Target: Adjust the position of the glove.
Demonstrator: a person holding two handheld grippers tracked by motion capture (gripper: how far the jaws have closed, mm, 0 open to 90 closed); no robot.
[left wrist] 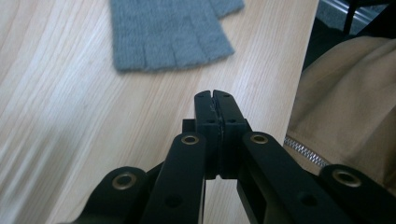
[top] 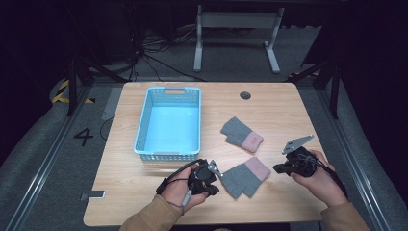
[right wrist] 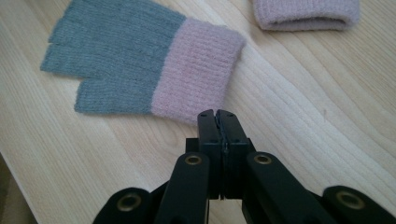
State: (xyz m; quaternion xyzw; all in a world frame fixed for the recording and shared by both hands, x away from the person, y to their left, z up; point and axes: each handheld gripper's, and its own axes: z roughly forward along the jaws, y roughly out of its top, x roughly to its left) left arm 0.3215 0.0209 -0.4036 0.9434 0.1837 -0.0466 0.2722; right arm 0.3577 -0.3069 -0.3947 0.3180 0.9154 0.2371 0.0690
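1. The near glove (top: pixel 247 176), a grey fingerless knit with a pink cuff, lies flat on the bench (top: pixel 144 187) between the two hands, close to the front edge, its cuff pointing toward the right claw.
2. The far glove (top: pixel 241 134), of the same knit, lies a little farther back, apart from the first, with its pink cuff turned to the right.
3. A light blue plastic basket (top: pixel 143 125) stands on the left half of the bench, well apart from both gloves.
4. The bench is pale wood with a round cable hole (top: pixel 245 95) near its back edge; a small grey object (top: pixel 96 195) lies near its front left corner.
5. The room is dark: grey floor, loose cables, a white frame (top: pixel 235 21) behind the bench, and a painted "4" (top: pixel 84 136) on the floor at the left.
6. The left claw (left wrist: pixel 215 94) is pressed together with nothing between its jaws; the left hand (top: pixel 185 190) holds it just beside the near glove's finger end, not touching it.
7. The right claw (right wrist: pixel 217 114) is likewise pressed together on nothing; the right hand (top: pixel 317 180) holds it near the front right of the bench, tips aimed at the near glove's pink cuff, seemingly just short of it.
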